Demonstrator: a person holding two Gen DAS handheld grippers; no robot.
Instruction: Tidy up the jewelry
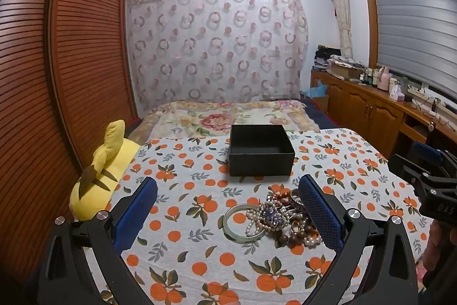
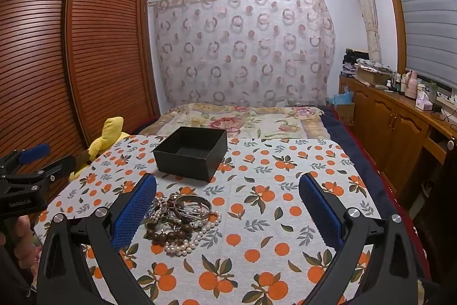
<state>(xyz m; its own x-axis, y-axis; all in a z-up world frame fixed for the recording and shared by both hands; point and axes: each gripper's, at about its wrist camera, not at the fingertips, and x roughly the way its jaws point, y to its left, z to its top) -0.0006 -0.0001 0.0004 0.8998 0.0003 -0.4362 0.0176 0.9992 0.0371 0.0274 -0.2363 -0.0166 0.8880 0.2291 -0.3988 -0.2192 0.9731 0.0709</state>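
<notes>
Jaws of both the left gripper point(image 1: 228, 215) and right gripper point(image 2: 228, 215) stand apart, empty. Tangled jewelry pile point(image 1: 281, 217) of pearls, wooden beads and bangles stretches left-right, near the open black box point(image 1: 261, 150).

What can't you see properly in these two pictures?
- Black open box: right wrist view, the near wall hides part of its floor.
- Tangled jewelry pile: left wrist view, the left gripper's blue finger pad covers its right edge.
- Small bottles on the wooden counter: too small to identify.
</notes>
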